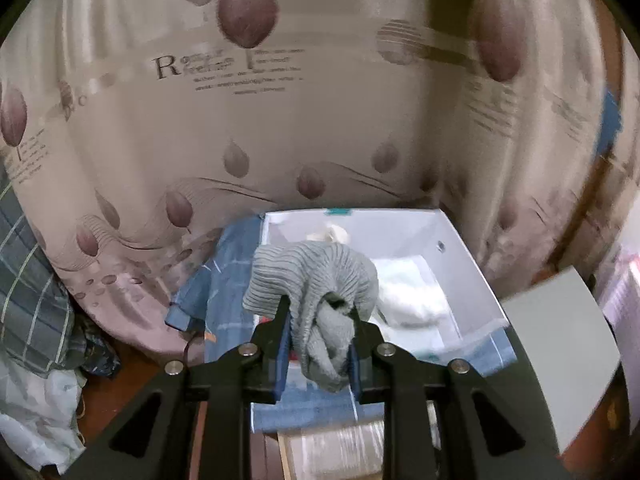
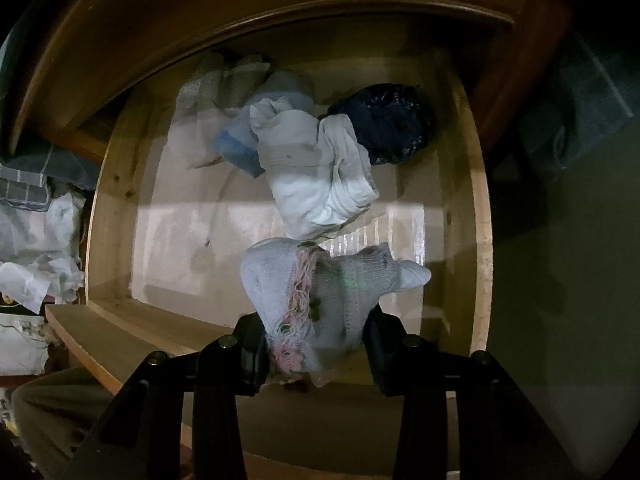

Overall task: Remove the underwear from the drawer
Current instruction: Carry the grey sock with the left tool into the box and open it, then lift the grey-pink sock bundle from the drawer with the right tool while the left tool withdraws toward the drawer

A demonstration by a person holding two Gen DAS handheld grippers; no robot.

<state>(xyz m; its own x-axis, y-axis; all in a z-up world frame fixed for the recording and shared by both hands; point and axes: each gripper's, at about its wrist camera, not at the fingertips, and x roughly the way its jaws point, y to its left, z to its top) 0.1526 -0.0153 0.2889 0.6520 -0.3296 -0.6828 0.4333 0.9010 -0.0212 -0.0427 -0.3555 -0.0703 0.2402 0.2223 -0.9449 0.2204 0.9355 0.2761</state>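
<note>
In the left wrist view, a bunched grey ribbed knit garment (image 1: pixel 316 300) is pinched between the two blue-padded black fingers of the left gripper (image 1: pixel 319 344), which are closed narrowly on its twisted lower end; the upper part spills over the fingertips. Just beyond it, a white open-topped box (image 1: pixel 472 268) is seen resting on a blue patterned cloth (image 1: pixel 228 276), and white fabric (image 1: pixel 412 292) lies inside the box (a smaller cream piece is visible at its far end). A flat grey panel (image 1: pixel 560 360) is seen at the right. Behind everything, a beige curtain printed with mauve leaf shapes and lettering (image 1: pixel 280 120) fills the background, with a green plaid cloth (image 1: pixel 28 292) and a white plastic bag (image 1: pixel 36 412) at the left edge.

In the right wrist view, a pale grey-blue knit piece of underwear with pink frayed threads (image 2: pixel 316 300) is clamped between the black fingers of the right gripper (image 2: pixel 316 344), which stand fairly wide apart around the thick bundle. It is held above the front part of the open light wooden drawer (image 2: pixel 482 240). Farther back on the drawer floor, a crumpled white and grey garment (image 2: pixel 320 176) is seen, touching a light blue piece (image 2: pixel 236 144) on its left and a dark navy bundle (image 2: pixel 384 124) on its right. A grey folded item (image 2: pixel 216 80) lies at the back.
</note>
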